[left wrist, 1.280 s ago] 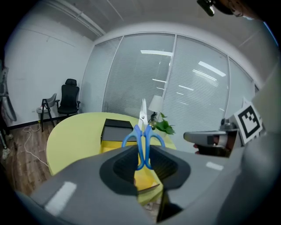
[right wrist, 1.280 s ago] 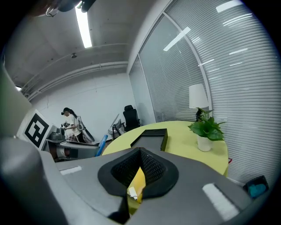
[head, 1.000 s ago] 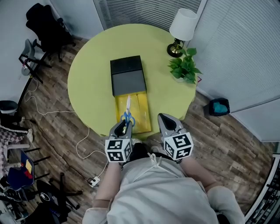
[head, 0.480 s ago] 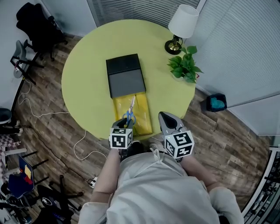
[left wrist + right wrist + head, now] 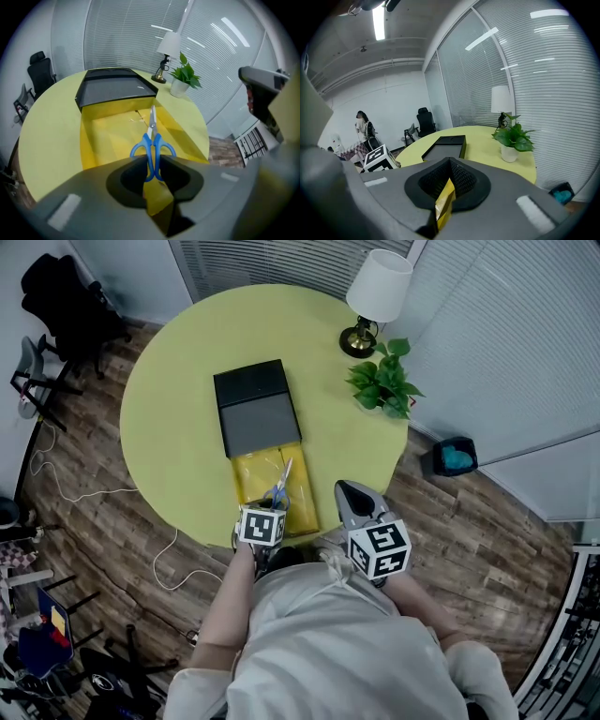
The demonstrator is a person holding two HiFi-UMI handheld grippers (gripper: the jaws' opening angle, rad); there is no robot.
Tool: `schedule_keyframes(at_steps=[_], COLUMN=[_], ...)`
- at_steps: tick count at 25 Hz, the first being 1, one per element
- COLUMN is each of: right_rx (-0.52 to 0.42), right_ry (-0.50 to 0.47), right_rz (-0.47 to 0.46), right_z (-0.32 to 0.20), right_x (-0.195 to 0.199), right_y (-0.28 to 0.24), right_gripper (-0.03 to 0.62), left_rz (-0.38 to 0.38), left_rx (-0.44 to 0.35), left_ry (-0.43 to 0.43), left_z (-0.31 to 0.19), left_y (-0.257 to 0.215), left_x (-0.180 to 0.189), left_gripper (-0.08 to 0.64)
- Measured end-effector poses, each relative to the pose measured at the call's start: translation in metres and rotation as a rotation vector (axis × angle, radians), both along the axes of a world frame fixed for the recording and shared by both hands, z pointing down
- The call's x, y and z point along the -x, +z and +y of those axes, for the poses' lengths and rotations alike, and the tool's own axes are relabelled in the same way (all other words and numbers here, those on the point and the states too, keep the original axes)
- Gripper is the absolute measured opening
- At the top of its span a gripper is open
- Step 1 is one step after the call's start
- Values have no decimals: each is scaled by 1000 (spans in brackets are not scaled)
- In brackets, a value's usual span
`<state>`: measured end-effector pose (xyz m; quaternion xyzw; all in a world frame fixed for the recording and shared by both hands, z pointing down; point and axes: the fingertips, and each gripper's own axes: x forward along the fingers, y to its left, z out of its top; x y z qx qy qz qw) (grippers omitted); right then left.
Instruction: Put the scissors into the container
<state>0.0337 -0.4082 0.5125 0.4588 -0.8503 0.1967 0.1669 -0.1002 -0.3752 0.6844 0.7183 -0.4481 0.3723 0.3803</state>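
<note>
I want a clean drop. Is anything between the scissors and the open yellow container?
Nothing visible does. The left gripper holds the scissors by the handles, blades out over the yellow container's open floor; the black cover sits beyond the tips.

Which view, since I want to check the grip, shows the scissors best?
The left gripper view: the scissors fill its centre, blue handles in the left claw, blades pointing over the yellow container. The head view shows them small, just beyond that claw's marker cube. The right gripper view does not show them.
</note>
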Motion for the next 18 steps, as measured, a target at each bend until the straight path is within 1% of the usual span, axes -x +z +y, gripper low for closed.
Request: schedule_keyframes(at_steps=[5,11,15,18], right_rx=[3,13,18,22], right_ry=[16,25,23,24], right_rz=[6,14,15,11], right_z=[-3,-7,-9,-11], right_x=[-8,-13,-13,-13], right_y=[2,5,6,8], right_gripper=[2,2,2,1], left_rz=[-8,-10,-27,-18], left_rx=[52,87,80,94], left_ry=[15,20,48,43], left_z=[1,4,4,4], left_y=[13,27,29,30], left_x=[-3,-6,-8,-8], left_gripper=[87,87,89,89])
